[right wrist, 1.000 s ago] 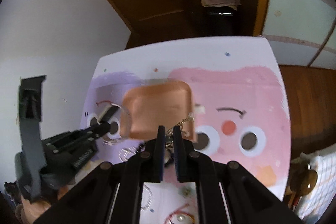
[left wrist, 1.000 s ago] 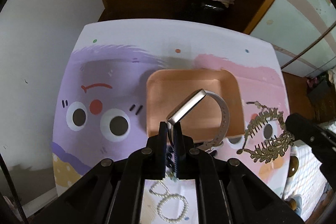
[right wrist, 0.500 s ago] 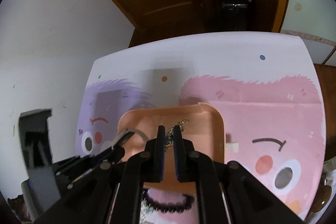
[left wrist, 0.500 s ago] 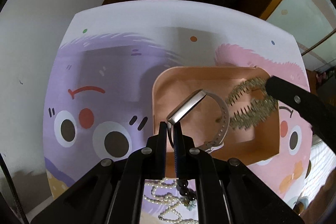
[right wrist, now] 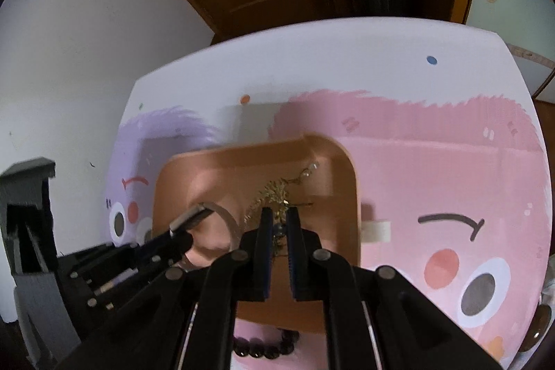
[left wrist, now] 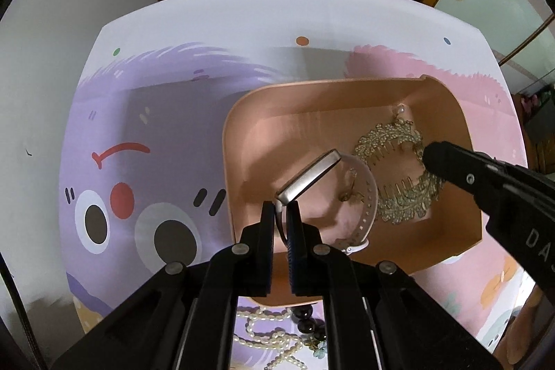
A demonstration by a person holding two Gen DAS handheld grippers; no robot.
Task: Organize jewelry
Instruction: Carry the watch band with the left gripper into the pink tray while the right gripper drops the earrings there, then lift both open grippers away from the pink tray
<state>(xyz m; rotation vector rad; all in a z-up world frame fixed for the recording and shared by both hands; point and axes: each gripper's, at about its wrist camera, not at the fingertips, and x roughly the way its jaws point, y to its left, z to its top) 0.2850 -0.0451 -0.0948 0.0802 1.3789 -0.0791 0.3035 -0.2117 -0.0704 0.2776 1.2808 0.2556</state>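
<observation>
A peach tray sits mid-table; it also shows in the right wrist view. My left gripper is shut on a watch with a silver face and a white strap, held over the tray's left half. In the right wrist view the watch shows at the left. My right gripper is shut on a gold leafy hair comb, low inside the tray's right half; whether the comb touches the floor I cannot tell. The comb juts past my right fingers.
The table has a purple and pink cartoon-face cover. A pearl necklace and a dark bead bracelet lie at the near edge; the bracelet also shows below the tray. A wooden door and shelf stand behind.
Both grippers have moved forward over the tray. The comb has come down from above the rim into the tray's right half. The watch stays gripped.
</observation>
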